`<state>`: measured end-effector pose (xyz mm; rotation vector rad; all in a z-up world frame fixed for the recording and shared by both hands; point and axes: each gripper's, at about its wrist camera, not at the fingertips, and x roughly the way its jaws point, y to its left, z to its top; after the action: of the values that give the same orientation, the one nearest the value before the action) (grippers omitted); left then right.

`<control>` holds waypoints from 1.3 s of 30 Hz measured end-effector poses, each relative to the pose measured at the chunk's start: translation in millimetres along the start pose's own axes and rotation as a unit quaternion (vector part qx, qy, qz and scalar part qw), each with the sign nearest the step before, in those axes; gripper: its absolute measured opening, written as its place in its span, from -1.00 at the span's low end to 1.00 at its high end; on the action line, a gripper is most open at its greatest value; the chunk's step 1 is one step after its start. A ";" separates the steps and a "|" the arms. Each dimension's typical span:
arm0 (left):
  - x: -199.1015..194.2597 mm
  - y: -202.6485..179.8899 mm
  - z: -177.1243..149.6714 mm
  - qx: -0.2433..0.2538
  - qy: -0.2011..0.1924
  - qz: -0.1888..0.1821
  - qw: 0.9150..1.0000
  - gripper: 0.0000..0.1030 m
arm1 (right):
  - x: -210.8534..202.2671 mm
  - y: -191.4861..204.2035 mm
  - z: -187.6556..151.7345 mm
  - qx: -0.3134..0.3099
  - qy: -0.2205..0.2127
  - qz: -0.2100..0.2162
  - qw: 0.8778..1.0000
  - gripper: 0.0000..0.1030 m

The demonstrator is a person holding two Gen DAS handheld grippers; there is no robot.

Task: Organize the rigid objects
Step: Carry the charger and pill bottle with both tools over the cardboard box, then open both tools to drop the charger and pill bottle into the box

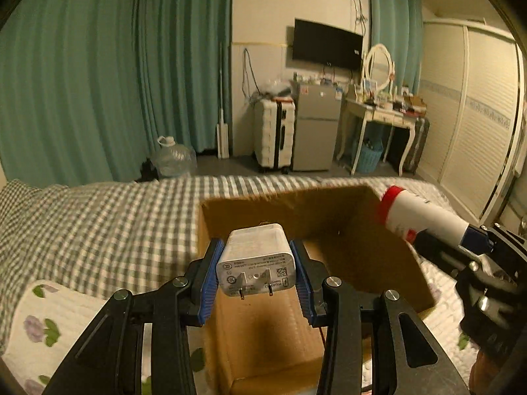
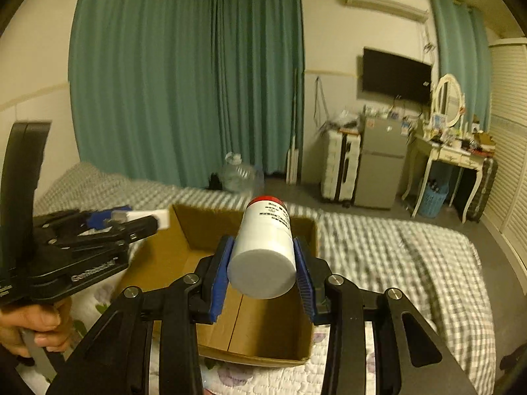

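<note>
My left gripper [image 1: 257, 256] is shut on a white phone charger [image 1: 255, 260], prongs toward the camera, held above an open cardboard box [image 1: 362, 250] on the bed. My right gripper [image 2: 262, 260] is shut on a white bottle with a red cap [image 2: 265, 250], held over the same box [image 2: 263, 332]. In the left wrist view the bottle [image 1: 418, 217] and right gripper [image 1: 477, 240] reach in from the right over the box's right wall. In the right wrist view the left gripper [image 2: 131, 220] with the charger [image 2: 151, 217] hangs at the box's left edge. The box floor looks bare.
The box rests on a grey checked bedspread [image 1: 98, 227] with a floral quilt [image 1: 49, 316] near me. Beyond the bed are teal curtains, a water jug [image 1: 173, 158], a white suitcase [image 1: 273, 138], a small fridge [image 1: 316, 125], a dressing table [image 1: 382, 112] and a wardrobe.
</note>
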<state>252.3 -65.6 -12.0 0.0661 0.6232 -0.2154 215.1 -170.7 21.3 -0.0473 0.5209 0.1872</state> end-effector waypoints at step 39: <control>-141.6 37.2 22.2 -0.040 -0.053 0.036 0.997 0.08 | -115.5 25.4 26.6 -0.021 -0.064 -0.099 0.993 0.79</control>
<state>161.2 -6.7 88.8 -0.0012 0.5226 -0.1239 125.0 -162.4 102.0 -0.1260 0.3809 0.0062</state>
